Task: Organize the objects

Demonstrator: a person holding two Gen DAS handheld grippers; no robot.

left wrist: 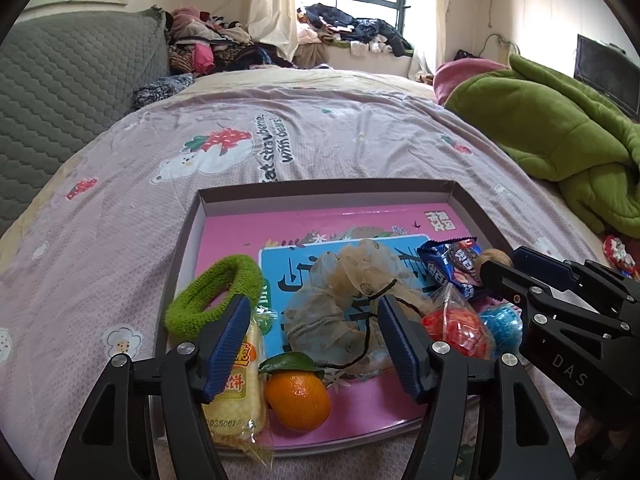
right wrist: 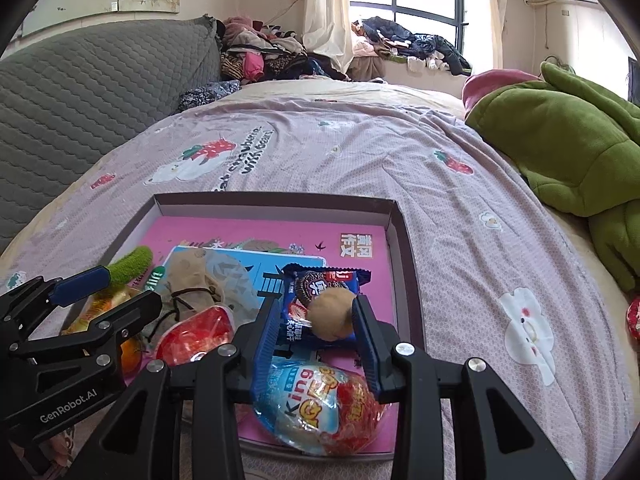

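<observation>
Tray point(right wrist: 394, 216) lying on bed point(right wrist: 360, 152), holding snacks. Your right tool point(right wrist: 316, 322) hanging over tray's right side, fingers partly spread, tan ball point(right wrist: 332, 314) sitting between them above cookie packet point(right wrist: 320, 280); grip uncertain. Your left tool point(left wrist: 312, 344) hovering wide open over tangerine point(left wrist: 298, 400).

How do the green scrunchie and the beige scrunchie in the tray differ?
The green scrunchie is fuzzy, thick and opaque; the beige scrunchie is sheer, crinkled fabric with small dots. The green one lies at the tray's left edge, the beige one mid-tray on the book. A black cord lies over the beige one only. Both lie flat, ungripped.
</observation>
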